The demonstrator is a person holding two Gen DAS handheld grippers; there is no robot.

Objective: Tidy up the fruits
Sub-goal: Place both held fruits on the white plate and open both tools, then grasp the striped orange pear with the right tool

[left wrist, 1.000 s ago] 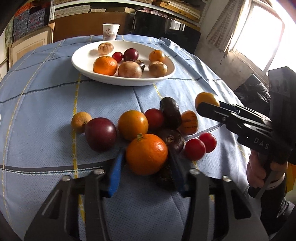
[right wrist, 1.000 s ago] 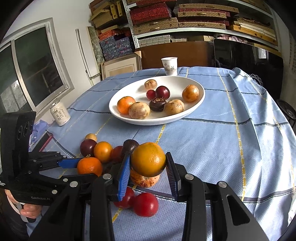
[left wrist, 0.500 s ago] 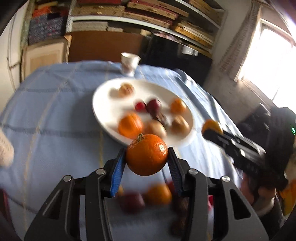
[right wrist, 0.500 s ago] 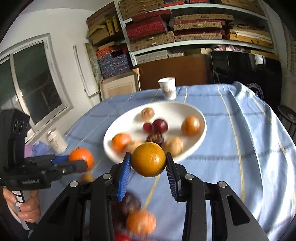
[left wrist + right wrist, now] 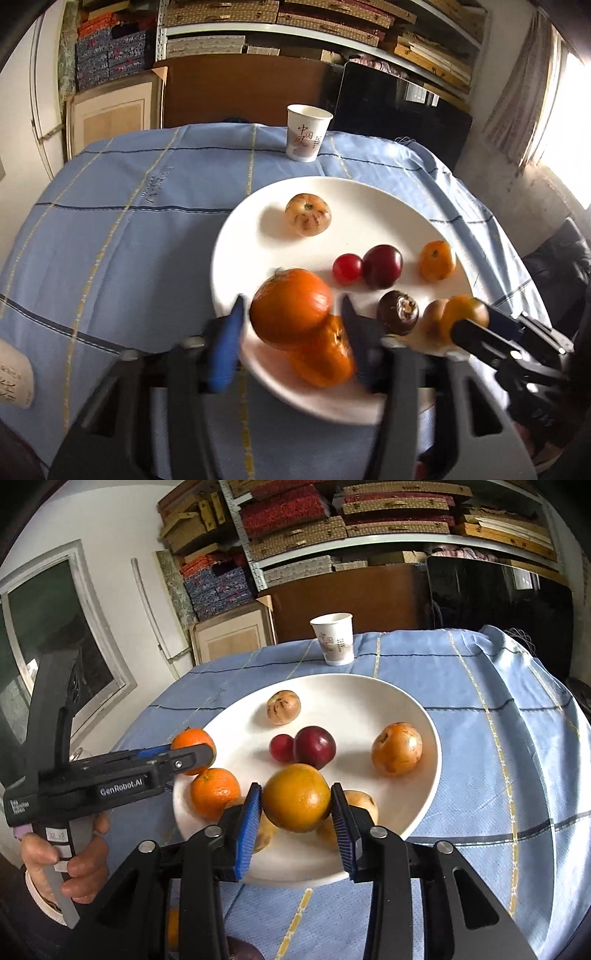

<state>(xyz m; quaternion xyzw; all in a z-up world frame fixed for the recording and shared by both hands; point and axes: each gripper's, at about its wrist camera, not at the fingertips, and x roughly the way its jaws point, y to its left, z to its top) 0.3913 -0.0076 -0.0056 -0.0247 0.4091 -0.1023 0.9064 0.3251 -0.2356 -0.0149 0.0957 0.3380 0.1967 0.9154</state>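
Shelves of boxes backed the blue-clothed table point(image 5: 147, 236) where your white plate point(image 5: 369, 206) sat. Your left gripper point(image 5: 291, 317) was opening, its pads apart from the orange point(image 5: 291, 306), which lay between them just above the plate's near rim, over another orange point(image 5: 325, 354). Your right gripper point(image 5: 295, 805) was opening too, its yellow-orange fruit point(image 5: 297, 797) loose between the pads over the plate's near side. "GenRobot.AI" showed on the left tool; the paper cup point(image 5: 308, 133) bore Chinese characters.
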